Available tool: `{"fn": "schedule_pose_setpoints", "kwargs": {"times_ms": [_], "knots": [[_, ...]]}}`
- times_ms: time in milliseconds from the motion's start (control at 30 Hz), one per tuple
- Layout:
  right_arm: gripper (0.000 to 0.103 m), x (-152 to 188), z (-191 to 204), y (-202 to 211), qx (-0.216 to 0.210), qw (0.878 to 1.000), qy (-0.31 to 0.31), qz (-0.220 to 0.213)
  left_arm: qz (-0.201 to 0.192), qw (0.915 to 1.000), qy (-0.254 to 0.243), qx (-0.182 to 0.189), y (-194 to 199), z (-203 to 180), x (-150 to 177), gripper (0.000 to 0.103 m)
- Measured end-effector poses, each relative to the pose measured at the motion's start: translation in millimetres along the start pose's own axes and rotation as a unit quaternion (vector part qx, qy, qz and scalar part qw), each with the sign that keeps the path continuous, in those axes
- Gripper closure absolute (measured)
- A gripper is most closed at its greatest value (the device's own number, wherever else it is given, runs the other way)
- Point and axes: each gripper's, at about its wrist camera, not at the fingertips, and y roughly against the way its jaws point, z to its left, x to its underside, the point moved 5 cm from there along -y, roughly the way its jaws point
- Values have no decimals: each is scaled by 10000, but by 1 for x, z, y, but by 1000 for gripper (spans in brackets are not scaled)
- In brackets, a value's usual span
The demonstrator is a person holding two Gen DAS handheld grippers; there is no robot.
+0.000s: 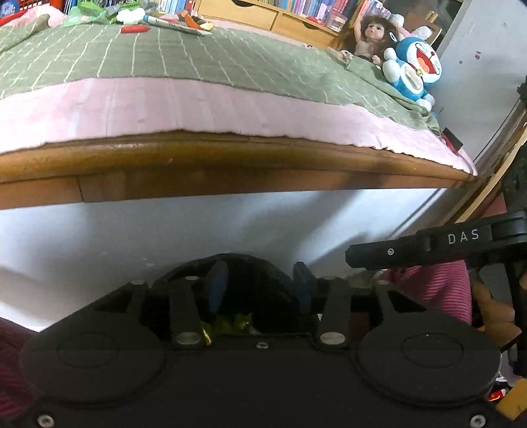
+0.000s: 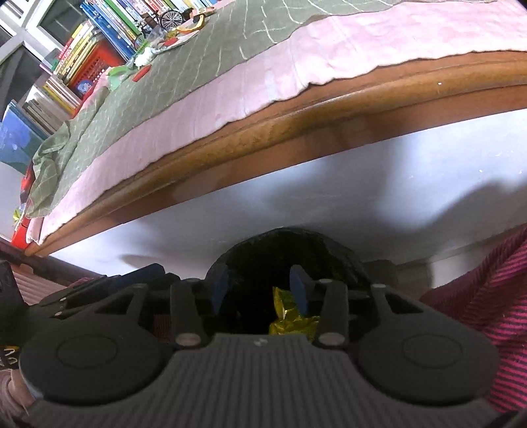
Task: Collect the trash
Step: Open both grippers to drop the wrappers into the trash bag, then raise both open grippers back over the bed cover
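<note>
- Trash, gold foil wrapper [image 2: 290, 324]: crumpled, shiny and yellow-gold, lying inside the dark mouth of the black bin bag [image 2: 286, 243], low between the fingers of the right gripper [image 2: 260, 289] and nearer its right finger. The blue pads stand apart, and neither visibly presses on the foil.
- Trash, green-yellow scrap [image 1: 235, 321]: a small crinkled piece with a glint of gold foil at its left, seen deep in the same bag in the left wrist view, below the left gripper [image 1: 260, 284]. That claw is also parted, with nothing clamped between its pads.
- Remaining trash: a red wrapper [image 1: 135, 29], green plastic [image 1: 82, 14] and orange peel-like pieces [image 1: 196, 21] lie at the far end of the green checked blanket [image 1: 197, 56] on the bed, well apart from both grippers.
- Hazard 1: the light foil looks springy. It could catch on a pad as the right gripper withdraws and be dragged out over the rim.
- Hazard 2: both tools crowd one bag opening. A finger snagging the thin plastic could tear it or pull the mouth shut.
- Hazard 3: the wooden bed rail [image 1: 230, 158] overhangs just beyond the bag, so a steep lift could knock a gripper against it.
- Non-trash: the doll [image 1: 370, 36] and blue plush toy [image 1: 415, 66] sit at the far right of the bed and could be mistaken for litter.
</note>
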Motion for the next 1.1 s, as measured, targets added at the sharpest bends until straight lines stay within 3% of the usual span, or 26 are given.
{"fn": "schedule_pose_setpoints", "kwargs": {"times_ms": [67, 300, 400, 467, 633, 733, 900, 1000, 1100], "knots": [[43, 0, 1, 1, -5, 10000, 38, -20, -33, 10000, 23, -16, 2, 1, -2, 49], [37, -6, 13, 14, -81, 9987, 464, -182, -140, 9999, -67, -74, 16, 1, -11, 42], [33, -11, 23, 28, -254, 9958, 802, -362, -557, 9982, -208, 23, 36, -3, -18, 36], [30, -17, 32, 42, -459, 9918, 1054, -550, -940, 9948, -335, 214, 52, -5, -23, 23], [20, -46, 54, 74, -772, 9786, 1551, -1109, -1427, 9874, -678, -10, 77, -3, -52, 19], [18, -68, 64, 84, -708, 9716, 1745, -1437, -1669, 9839, -621, -147, 85, 6, -76, 18], [18, -108, 79, 81, -109, 9613, 2015, -1875, -2040, 9758, -555, -553, 90, 22, -125, 18], [18, -132, 83, 70, 67, 9595, 2060, -1918, -2087, 9730, -498, -855, 82, 37, -158, 18], [18, -156, 90, 56, 171, 9591, 2132, -1852, -2055, 9739, -240, -932, 65, 54, -187, 20]]}}
